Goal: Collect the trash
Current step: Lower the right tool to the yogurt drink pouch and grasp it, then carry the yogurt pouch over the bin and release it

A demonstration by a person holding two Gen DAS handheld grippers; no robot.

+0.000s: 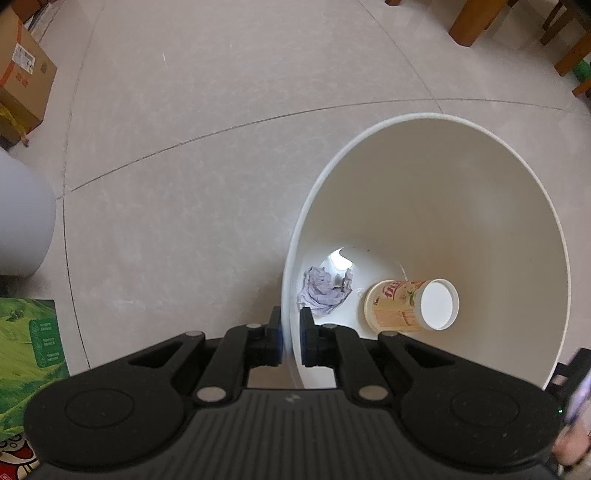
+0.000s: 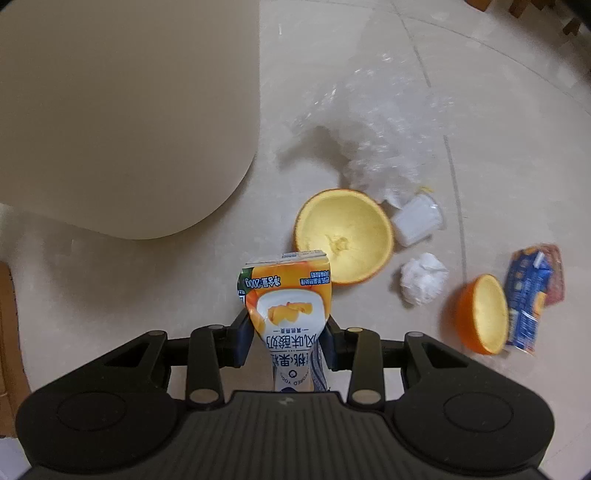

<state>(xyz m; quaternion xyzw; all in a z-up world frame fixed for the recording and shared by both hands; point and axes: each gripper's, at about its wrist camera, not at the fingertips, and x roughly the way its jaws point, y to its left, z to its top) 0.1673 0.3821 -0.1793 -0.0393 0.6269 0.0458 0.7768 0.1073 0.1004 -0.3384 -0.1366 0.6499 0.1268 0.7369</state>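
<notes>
My left gripper (image 1: 290, 317) is shut on the near rim of a white trash bin (image 1: 424, 116), one finger outside the wall and one inside. At the bottom of the bin lie a crumpled pale paper (image 1: 325, 291) and a yellow drink cup (image 1: 410, 304) on its side. My right gripper (image 2: 286, 325) is shut on an orange-and-white yogurt carton (image 2: 288, 295), squeezed at its middle and lifted off the floor. Below it on the tiles lie a hollow orange peel half (image 2: 343, 236), a second peel half (image 2: 480, 314), a white tissue ball (image 2: 423, 278) and a blue wrapper (image 2: 532, 295).
A clear plastic bag (image 2: 369, 129) and a small clear tub (image 2: 417, 219) lie beyond the peel. The bin's beige outer wall (image 2: 110, 110) fills the right wrist view's upper left. A cardboard box (image 1: 22, 74), a green carton (image 1: 26, 350) and wooden furniture legs (image 1: 476, 18) border the tiled floor.
</notes>
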